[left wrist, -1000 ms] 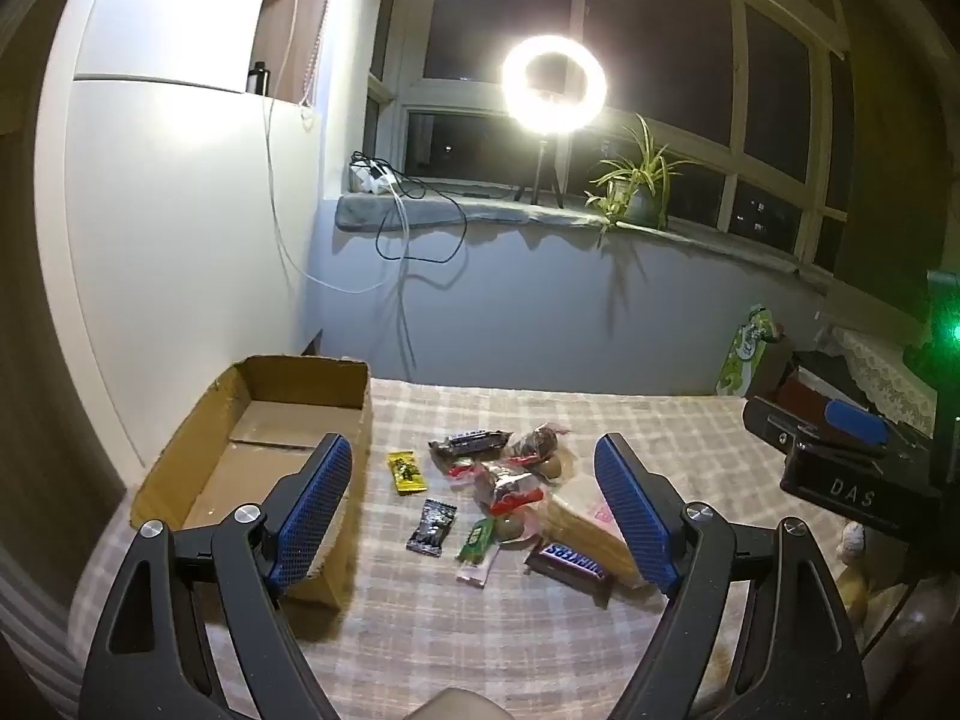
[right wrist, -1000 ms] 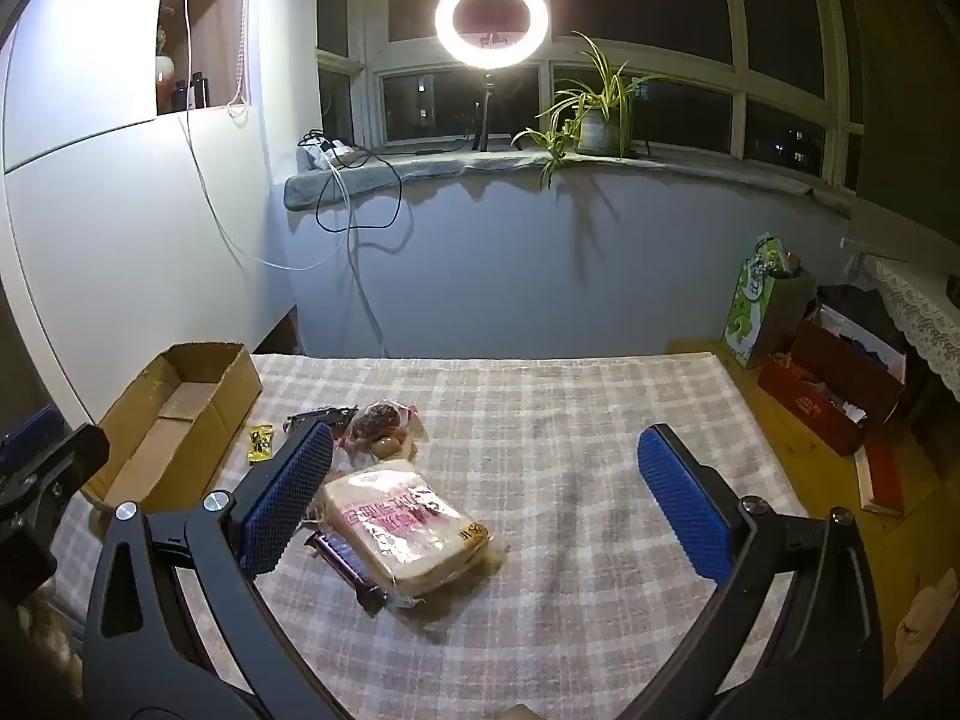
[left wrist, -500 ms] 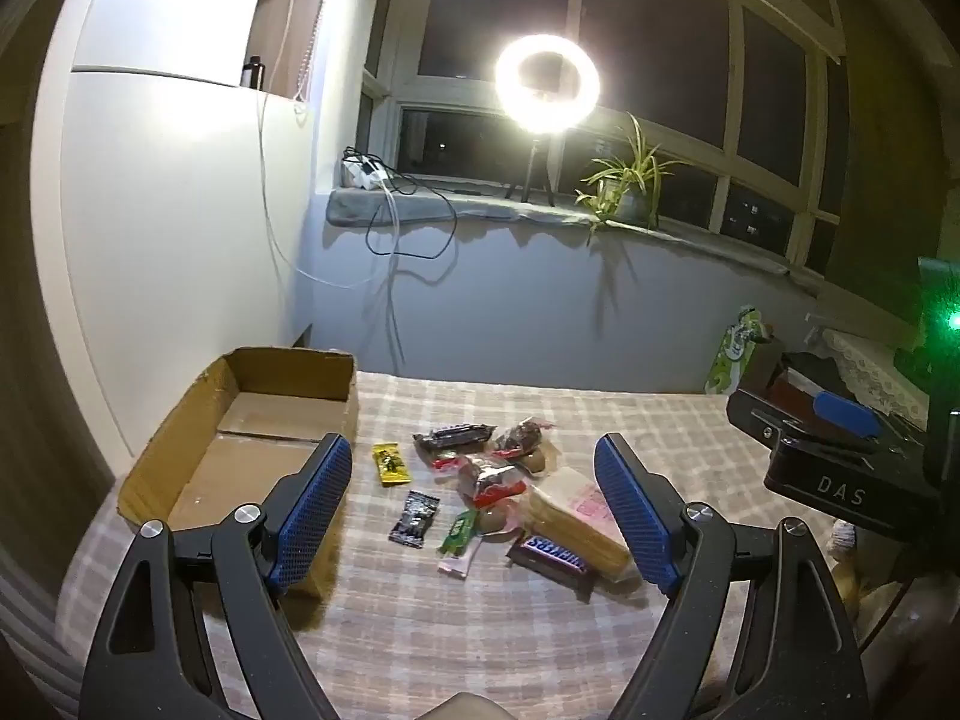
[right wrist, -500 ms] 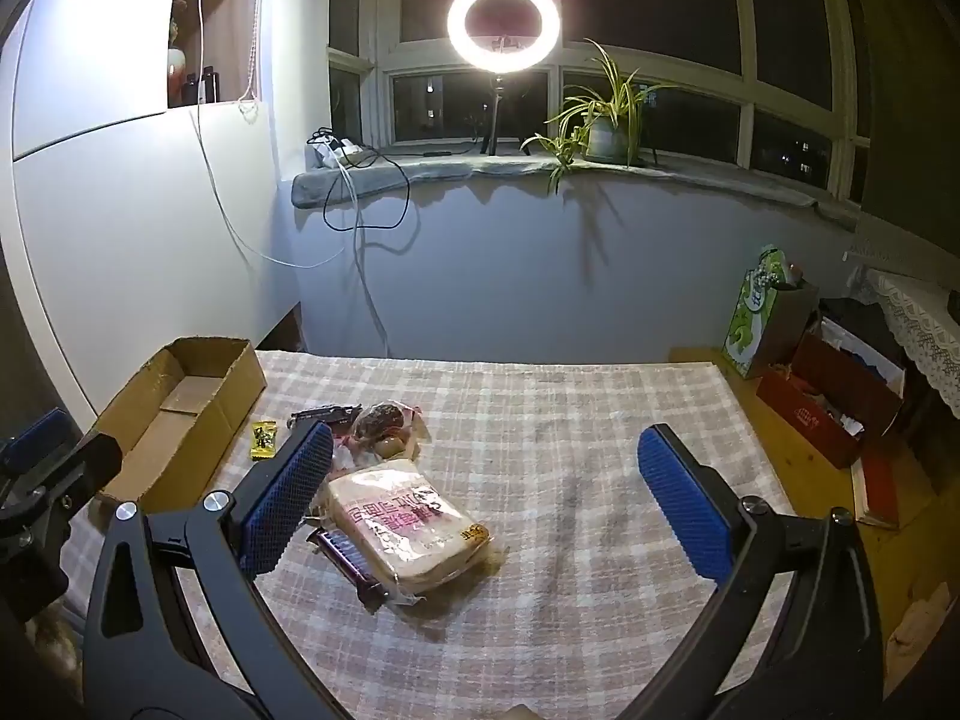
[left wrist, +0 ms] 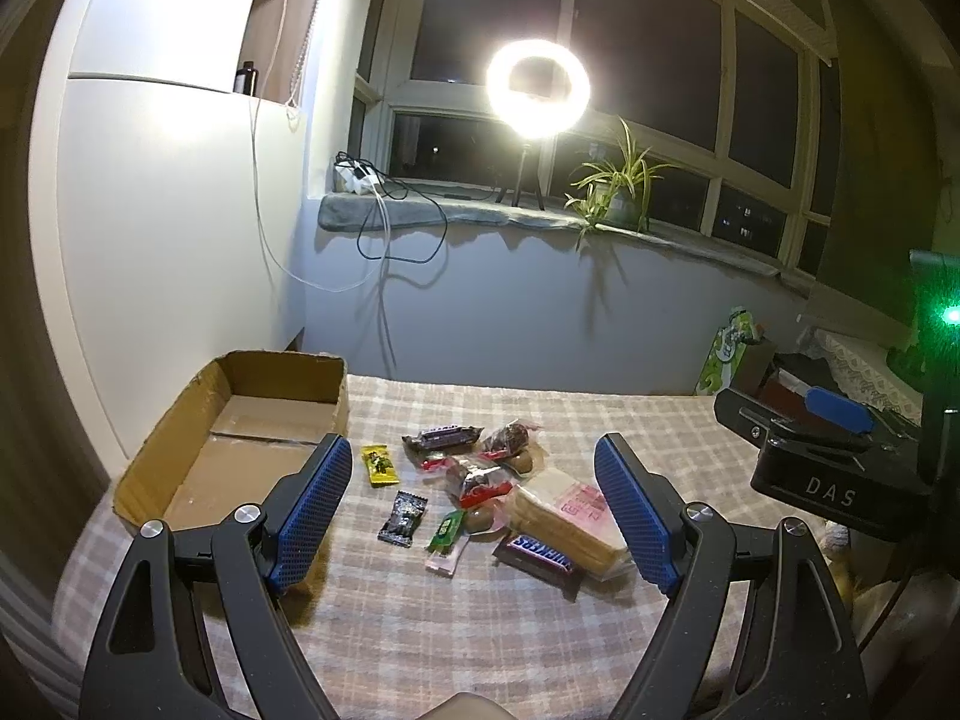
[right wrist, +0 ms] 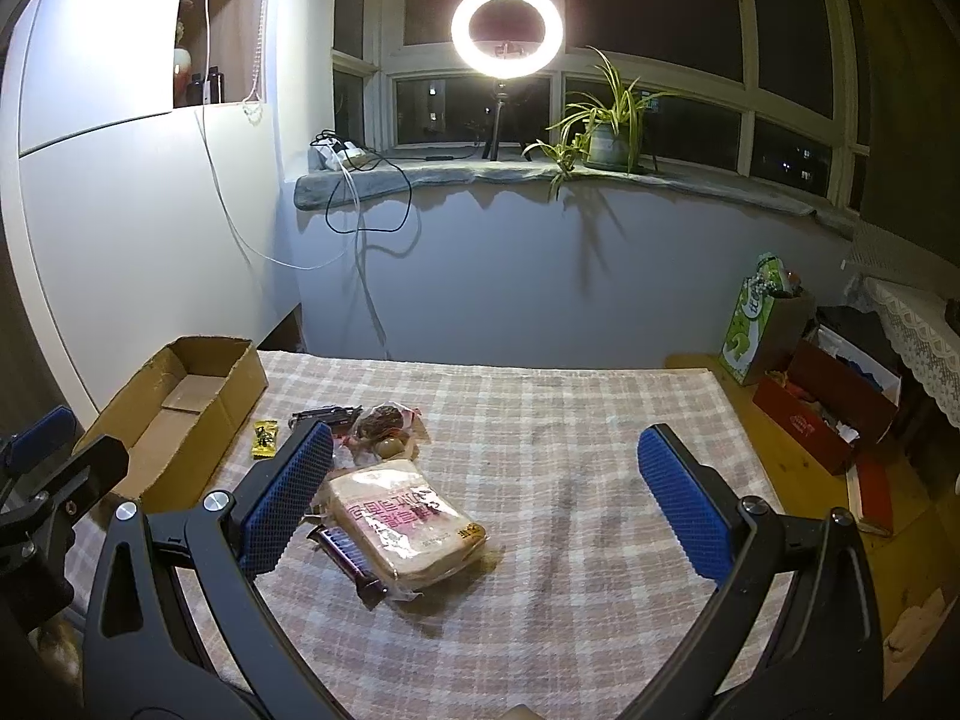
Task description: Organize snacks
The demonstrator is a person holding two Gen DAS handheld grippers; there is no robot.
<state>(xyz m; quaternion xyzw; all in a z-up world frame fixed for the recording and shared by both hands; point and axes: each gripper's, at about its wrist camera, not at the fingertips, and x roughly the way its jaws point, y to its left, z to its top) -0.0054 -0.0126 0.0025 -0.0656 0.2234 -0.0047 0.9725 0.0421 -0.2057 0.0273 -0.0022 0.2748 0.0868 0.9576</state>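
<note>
Several snacks lie in a loose pile on the checked tablecloth (left wrist: pixel 420 618): a bag of sliced bread (left wrist: pixel 567 513) (right wrist: pixel 405 519), a Snickers bar (left wrist: pixel 540 553), a yellow packet (left wrist: pixel 379 465) (right wrist: pixel 264 438), a black candy (left wrist: pixel 403 519), a green candy (left wrist: pixel 447 531), a dark wrapped bar (left wrist: pixel 441 438) and red-wrapped sweets (left wrist: pixel 483 480). An open, empty cardboard box (left wrist: pixel 240 438) (right wrist: pixel 174 414) stands at the left. My left gripper (left wrist: pixel 471 519) is open above the table, short of the pile. My right gripper (right wrist: pixel 483 504) is open, with the bread just inside its left finger.
The table's far edge faces a grey wall under a windowsill with a ring light (left wrist: pixel 537 87) and a plant (right wrist: pixel 606 132). On the floor at the right stand a green bag (right wrist: pixel 759 324) and red boxes (right wrist: pixel 822 420). The other gripper's body (left wrist: pixel 840 468) shows at the right.
Both grippers have drawn back and risen slightly, so the snacks and box look a little farther away. Nothing on the table has moved.
</note>
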